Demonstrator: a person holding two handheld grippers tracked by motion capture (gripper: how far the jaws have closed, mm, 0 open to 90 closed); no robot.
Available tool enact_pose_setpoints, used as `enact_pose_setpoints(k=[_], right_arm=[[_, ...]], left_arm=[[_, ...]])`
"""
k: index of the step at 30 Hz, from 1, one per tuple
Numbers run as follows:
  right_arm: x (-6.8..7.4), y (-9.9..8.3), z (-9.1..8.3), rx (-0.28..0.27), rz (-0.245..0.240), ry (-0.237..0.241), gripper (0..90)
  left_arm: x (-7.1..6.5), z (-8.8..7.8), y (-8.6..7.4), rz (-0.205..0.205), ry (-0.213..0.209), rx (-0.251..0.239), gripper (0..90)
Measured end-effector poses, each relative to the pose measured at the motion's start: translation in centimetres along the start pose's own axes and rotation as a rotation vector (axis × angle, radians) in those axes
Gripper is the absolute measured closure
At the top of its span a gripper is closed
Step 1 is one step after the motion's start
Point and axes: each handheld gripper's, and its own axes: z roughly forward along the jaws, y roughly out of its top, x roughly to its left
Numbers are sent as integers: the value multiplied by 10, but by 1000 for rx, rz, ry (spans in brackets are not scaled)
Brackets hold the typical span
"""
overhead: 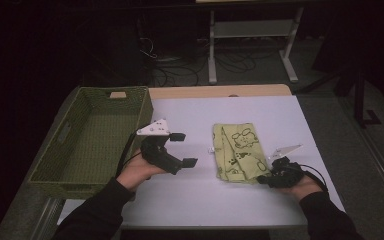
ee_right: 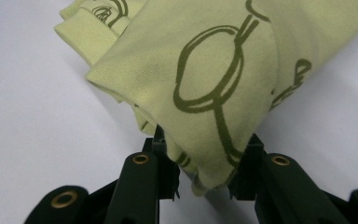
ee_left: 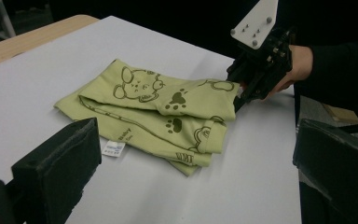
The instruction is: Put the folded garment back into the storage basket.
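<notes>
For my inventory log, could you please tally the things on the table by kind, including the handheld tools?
Green woven basket: 1
Folded yellow-green printed cloth: 1
Handheld tools: 2, the left tool and the right tool
Total: 4

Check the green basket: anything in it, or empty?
Empty. In the high view the green basket shows only bare woven floor and walls. The folded cloth lies outside it on the table.

Cloth (ee_left: 168, 116): pale yellow-green with darker olive outline prints of bears and paw marks, and a small white label (ee_left: 113, 148). Basket (overhead: 87, 142): olive-green woven mesh. Table (overhead: 200, 195): white top with a tan far edge; grippers black
</notes>
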Motion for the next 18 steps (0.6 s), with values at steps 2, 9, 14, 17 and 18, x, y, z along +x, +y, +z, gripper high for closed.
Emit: enact_pose_setpoints(k=[2,9,14,17,18], right_arm=[[0,0,0,0,0,1,680],[0,0,0,2,-1,4,681],[0,0,0,4,-3,4,680],[-1,0,0,4,-4,4,680],[0,0,0,3,-3,4,680]], left_arm=[[-1,3,-2,3,-1,5,1],[-4,12,-10,12,-6,29,1],[-6,18,-16,10,-12,51,1],[-6,22,-19,8,-18,63,1],[-6,24,-21,7,-19,68,1]])
